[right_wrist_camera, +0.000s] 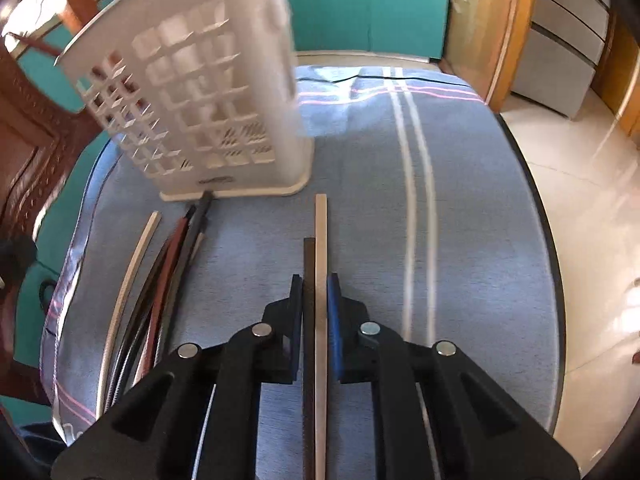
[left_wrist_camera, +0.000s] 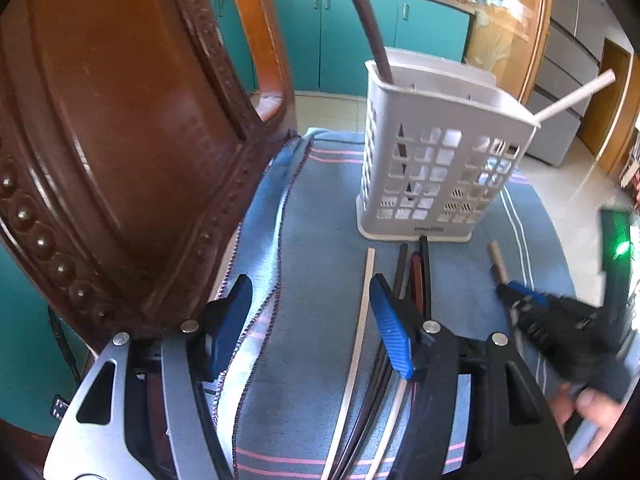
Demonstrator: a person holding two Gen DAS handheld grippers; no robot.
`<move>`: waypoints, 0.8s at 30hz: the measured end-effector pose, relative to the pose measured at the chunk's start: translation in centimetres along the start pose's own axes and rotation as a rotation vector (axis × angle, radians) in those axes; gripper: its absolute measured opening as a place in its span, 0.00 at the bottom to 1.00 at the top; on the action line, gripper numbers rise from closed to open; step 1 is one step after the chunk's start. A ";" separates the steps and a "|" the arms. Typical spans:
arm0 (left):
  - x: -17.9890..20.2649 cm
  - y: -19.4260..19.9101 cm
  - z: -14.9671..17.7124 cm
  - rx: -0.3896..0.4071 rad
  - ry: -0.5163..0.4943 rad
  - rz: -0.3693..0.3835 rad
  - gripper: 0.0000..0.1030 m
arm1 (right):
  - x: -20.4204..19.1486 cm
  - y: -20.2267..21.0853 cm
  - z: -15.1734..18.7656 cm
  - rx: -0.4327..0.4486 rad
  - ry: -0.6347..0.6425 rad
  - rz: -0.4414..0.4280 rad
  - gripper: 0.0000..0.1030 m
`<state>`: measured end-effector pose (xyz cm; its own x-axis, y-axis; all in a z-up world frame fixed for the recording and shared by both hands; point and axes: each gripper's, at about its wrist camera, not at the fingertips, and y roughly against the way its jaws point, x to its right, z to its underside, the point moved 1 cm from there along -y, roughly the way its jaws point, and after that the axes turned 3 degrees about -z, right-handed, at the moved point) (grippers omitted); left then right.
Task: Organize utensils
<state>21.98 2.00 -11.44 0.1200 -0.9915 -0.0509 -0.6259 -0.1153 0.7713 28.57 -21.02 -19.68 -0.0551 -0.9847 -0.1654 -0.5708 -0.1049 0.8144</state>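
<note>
A white slotted utensil holder [left_wrist_camera: 432,168] [right_wrist_camera: 192,92] stands on the blue striped cloth. A dark chopstick [left_wrist_camera: 370,32] and a white one [left_wrist_camera: 576,98] lean inside it. In front of it lies a bundle of dark and reddish chopsticks [left_wrist_camera: 418,276] [right_wrist_camera: 176,256], with a pale chopstick [left_wrist_camera: 366,292] [right_wrist_camera: 136,256] to its left. My left gripper [left_wrist_camera: 310,296] is open above the cloth, its right finger over the bundle and nothing between the pads. My right gripper [right_wrist_camera: 315,284] [left_wrist_camera: 516,296] is shut on a pair of chopsticks, one dark [right_wrist_camera: 309,252] and one pale [right_wrist_camera: 321,224], lying flat on the cloth.
A carved brown wooden chair back [left_wrist_camera: 120,140] rises close on the left. The cloth-covered table's dark edge [right_wrist_camera: 536,184] curves along the right above a pale tiled floor. Teal cabinets [left_wrist_camera: 320,40] stand behind. A hand [left_wrist_camera: 588,408] holds the right gripper.
</note>
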 end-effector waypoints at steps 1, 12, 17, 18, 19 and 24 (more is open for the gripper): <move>0.3 -0.3 0.2 -0.012 -0.012 0.002 0.60 | 0.6 0.3 -0.1 0.008 -0.017 -0.014 0.13; 2.0 -3.0 1.3 -0.084 -0.059 0.001 0.64 | 1.6 4.4 -1.4 0.126 -0.041 -0.196 0.13; 2.5 -4.0 1.6 -0.113 -0.072 -0.009 0.65 | 1.7 3.5 -0.7 0.087 -0.042 -0.154 0.13; 2.6 -4.2 1.7 -0.119 -0.073 -0.009 0.65 | 1.6 3.1 -0.6 0.076 -0.035 -0.150 0.13; 2.8 -4.6 1.7 -0.127 -0.076 -0.011 0.65 | 1.4 2.6 -0.4 0.063 -0.024 -0.149 0.13; 3.2 -5.3 1.9 -0.138 -0.089 -0.010 0.67 | -0.4 0.5 0.4 0.005 0.055 -0.094 0.13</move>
<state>24.26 -0.64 -16.91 0.0534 -0.9925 -0.1099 -0.5123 -0.1217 0.8502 27.96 -20.60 -19.40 0.0433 -0.9768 -0.2099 -0.5757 -0.1961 0.7938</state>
